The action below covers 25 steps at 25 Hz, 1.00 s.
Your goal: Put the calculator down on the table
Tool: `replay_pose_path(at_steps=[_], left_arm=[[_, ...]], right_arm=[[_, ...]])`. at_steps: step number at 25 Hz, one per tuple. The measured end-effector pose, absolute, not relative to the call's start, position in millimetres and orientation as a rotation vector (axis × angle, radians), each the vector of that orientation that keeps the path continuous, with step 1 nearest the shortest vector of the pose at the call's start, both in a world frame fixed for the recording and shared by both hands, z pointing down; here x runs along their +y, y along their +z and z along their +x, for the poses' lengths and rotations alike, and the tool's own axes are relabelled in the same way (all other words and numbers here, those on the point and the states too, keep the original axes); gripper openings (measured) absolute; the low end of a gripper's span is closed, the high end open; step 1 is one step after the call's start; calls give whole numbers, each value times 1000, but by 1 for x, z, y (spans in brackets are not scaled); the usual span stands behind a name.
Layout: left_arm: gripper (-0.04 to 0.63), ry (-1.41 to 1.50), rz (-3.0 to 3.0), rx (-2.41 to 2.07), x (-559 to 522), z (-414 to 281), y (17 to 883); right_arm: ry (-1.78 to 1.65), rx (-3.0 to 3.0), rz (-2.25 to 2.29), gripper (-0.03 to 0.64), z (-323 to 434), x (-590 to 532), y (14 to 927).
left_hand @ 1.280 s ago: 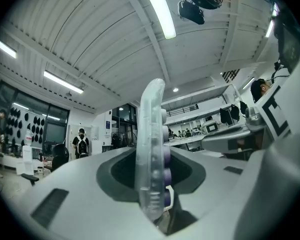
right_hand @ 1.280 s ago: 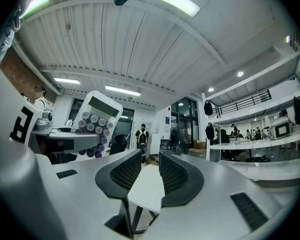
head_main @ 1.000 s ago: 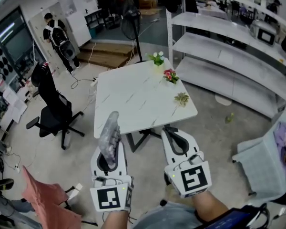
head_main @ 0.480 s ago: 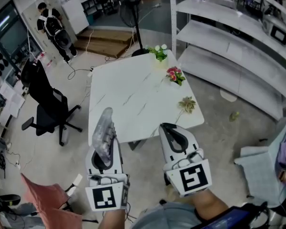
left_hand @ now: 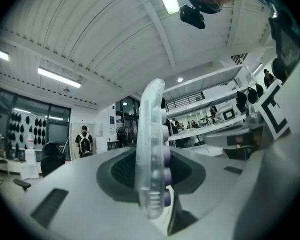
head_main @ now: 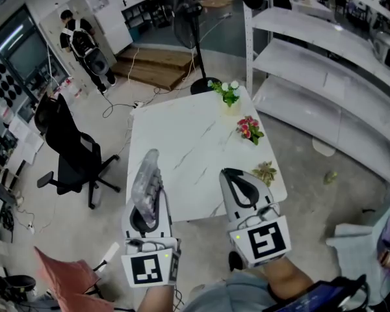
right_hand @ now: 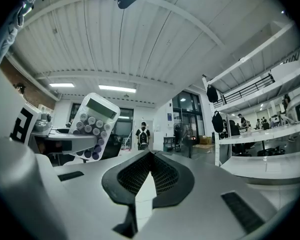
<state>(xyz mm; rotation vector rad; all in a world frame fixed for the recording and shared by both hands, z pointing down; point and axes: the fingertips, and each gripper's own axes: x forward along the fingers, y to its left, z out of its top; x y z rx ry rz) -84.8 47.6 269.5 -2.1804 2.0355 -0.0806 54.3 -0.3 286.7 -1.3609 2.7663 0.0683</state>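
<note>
Calculator (head_main: 146,182) pinched edge-up in left gripper (head_main: 148,203), ready for marble table (head_main: 182,135) at twelve o'clock; right gripper (head_main: 239,177) closed, empty

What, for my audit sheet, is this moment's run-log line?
left gripper: shut on calculator | right gripper: shut, empty | table: calculator not yet down

Lighting: bright, even, indoor; source, ceiling strip lights (left_hand: 57,77), blown out white; shadows soft; mild sheen on white table (head_main: 182,135). Head view: heavy fisheye bending at edges, slightly soft. Gripper views: round black vignette, close calculator (left_hand: 152,149) out of focus, background sharper.
</note>
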Motion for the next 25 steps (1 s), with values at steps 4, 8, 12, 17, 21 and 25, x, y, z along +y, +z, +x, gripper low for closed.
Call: replay_pose_path(at_steps=[4,8,12,17,21,25], left_arm=[[127,-94,-2178,2055,34,-85,271],[127,-118,-2145,2082,20,-90,269],[127,-147,-2160,2103,7,-100,284],[127,-139,-2180,2125,-19,-123,298],[127,-140,-2215,2131,-56,-146,314],[127,-146,-2235,2116,-97,-173,318]], right_arm=[[53,2761,-1333,18,53,-17,282],[24,2772,-1320,18,49,-36,287],[-5,2788,-1308,18,38,-53,298],[-14,2809,-1327,18,18,-78,311],[-42,2839,-1359,18,-6,-111,329],[-56,2853,-1373,18,-38,-146,333]])
